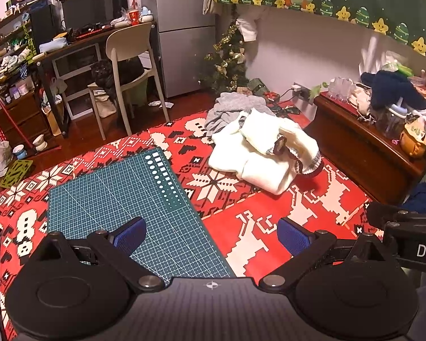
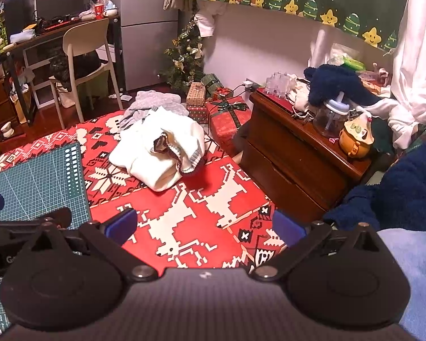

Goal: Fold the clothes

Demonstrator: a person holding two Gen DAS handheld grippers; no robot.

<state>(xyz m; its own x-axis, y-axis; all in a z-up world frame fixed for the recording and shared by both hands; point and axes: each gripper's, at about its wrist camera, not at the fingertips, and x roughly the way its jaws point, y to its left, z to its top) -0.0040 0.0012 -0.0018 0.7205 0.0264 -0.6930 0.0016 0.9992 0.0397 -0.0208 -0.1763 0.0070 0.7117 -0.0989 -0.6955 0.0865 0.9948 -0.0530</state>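
I am holding my left gripper (image 1: pixel 210 234) and right gripper (image 2: pixel 204 224) spread apart, empty, while the cream sweater (image 1: pixel 258 153) is lying heaped toward the bed's (image 2: pixel 213 170) far edge — soft, floppy, probably best pinched at its ribbed hem (image 2: pixel 189 164).

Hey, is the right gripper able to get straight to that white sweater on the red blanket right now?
Probably yes. The right gripper is open and empty, and only bare red blanket lies between it and the white sweater ahead, slightly left. The grey garment sits behind the sweater, not in the way.
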